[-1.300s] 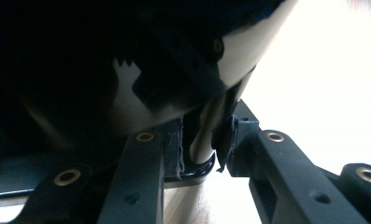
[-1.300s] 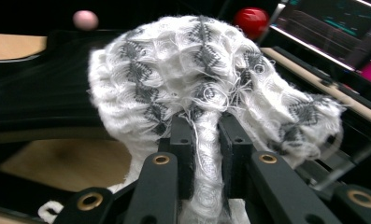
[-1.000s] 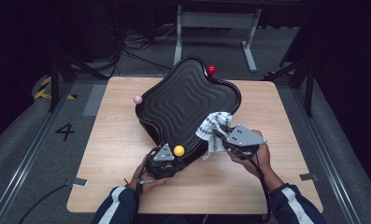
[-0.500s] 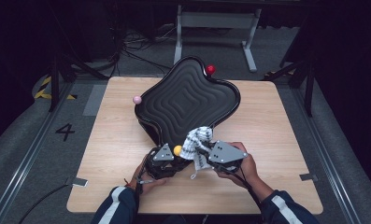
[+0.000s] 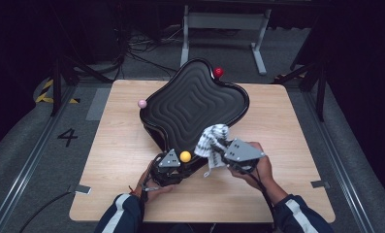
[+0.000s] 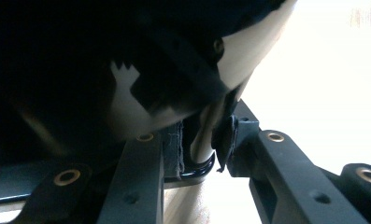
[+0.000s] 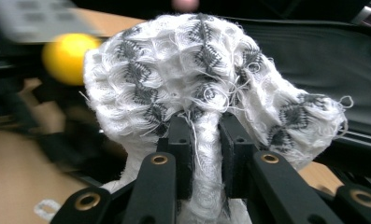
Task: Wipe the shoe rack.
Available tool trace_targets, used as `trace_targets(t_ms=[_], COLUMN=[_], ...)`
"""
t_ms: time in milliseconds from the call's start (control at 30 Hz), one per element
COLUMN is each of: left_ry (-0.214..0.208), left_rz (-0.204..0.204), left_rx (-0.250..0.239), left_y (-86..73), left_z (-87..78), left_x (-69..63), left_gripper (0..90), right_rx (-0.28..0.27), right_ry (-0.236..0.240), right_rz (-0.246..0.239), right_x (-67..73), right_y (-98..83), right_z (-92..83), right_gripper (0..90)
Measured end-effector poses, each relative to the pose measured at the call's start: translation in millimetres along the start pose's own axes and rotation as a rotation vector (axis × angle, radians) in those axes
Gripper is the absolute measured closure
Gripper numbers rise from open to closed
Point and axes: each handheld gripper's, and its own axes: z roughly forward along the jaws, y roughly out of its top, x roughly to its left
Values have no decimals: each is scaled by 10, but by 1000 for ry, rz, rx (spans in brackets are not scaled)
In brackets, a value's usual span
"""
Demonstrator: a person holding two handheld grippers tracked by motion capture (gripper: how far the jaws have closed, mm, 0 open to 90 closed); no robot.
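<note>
Pale wooden surface [image 5: 122, 160] carries a big black wavy-edged tray with ribbed concentric grooves [image 5: 192, 104]. It sits tilted, near corner toward the person.

Small pink ball [image 5: 142, 103] sits just beside the tray's left rim; whether it touches is hard to tell.

Left tongs [image 5: 174, 171] grip the tray's near corner. In the left gripper view the jaws pinch narrow on the thin black rim [image 6: 197, 168]; the rest of that frame is a dark underside and blown-out glare, so little else is readable. The grey three-cornered plate hides the jaws in the high view.

Yellow ball [image 5: 185, 156] sits at the tray's near corner, just beside the left tongs; blurred in the right gripper view [image 7: 68, 51].

Right tongs [image 5: 218, 149] are clamped narrow on a white knitted cloth with grey zigzag pattern [image 5: 212, 145], bunched over the tray's near right edge. Right gripper view shows the cloth [image 7: 206, 93] pinched between both pads and ballooning above them, hiding most of what lies behind it; its lower end is cut off by the jaws.

Red ball [image 5: 218, 72] at the tray's far rim, part hidden by the edge.
</note>
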Motion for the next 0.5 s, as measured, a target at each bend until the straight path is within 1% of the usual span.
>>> trace_targets(t_ms=[33, 100, 133, 167, 200, 233, 267, 300, 367, 400, 433, 467, 500], left_ry=[0, 1, 0, -1, -1, 0, 0, 0, 0, -1, -2, -3, -4], left_rz=[0, -1, -2, -3, -3, -5, -5, -5, -5, -6, -6, -8, -7], left_rx=[0, 0, 0, -1, -1, -2, -2, -1, -1, -1, -1, -2, -5], left_y=[0, 0, 0, 0, 0, 0, 0, 0, 0, 0, 0, 0, 0], left_z=[0, 0, -1, -1, -1, 0, 0, 0, 0, 0, -1, 1, 3], left_x=[0, 2, 2, 3, 3, 3, 2, 4, 3, 3, 4, 4, 5], left_gripper=[724, 724, 724, 724, 724, 724, 723, 723, 724, 723, 723, 723, 723], right_rx=[-3, -12, -11, -7, -7, -2, 0, 0, 4, 7, 9, 12, 17], right_ry=[-10, -31, -47, -71, -71, -87, -112, -112, -148, -164, -170, -193, -206], right_rz=[34, 75, 79, 66, 66, 58, 61, 61, 59, 67, 73, 80, 83], right_x=[-86, -262, -314, -355, -355, -394, -499, -499, -600, -668, -711, -787, -837], right_y=[-17, -45, -47, -43, -43, -37, -28, -28, -18, -11, -7, 2, 8], right_z=[-17, -59, -84, -106, -106, -130, -177, -177, -217, -239, -251, -272, -283], right_gripper=[776, 777, 777, 776, 776, 776, 775, 775, 771, 770, 769, 768, 768])
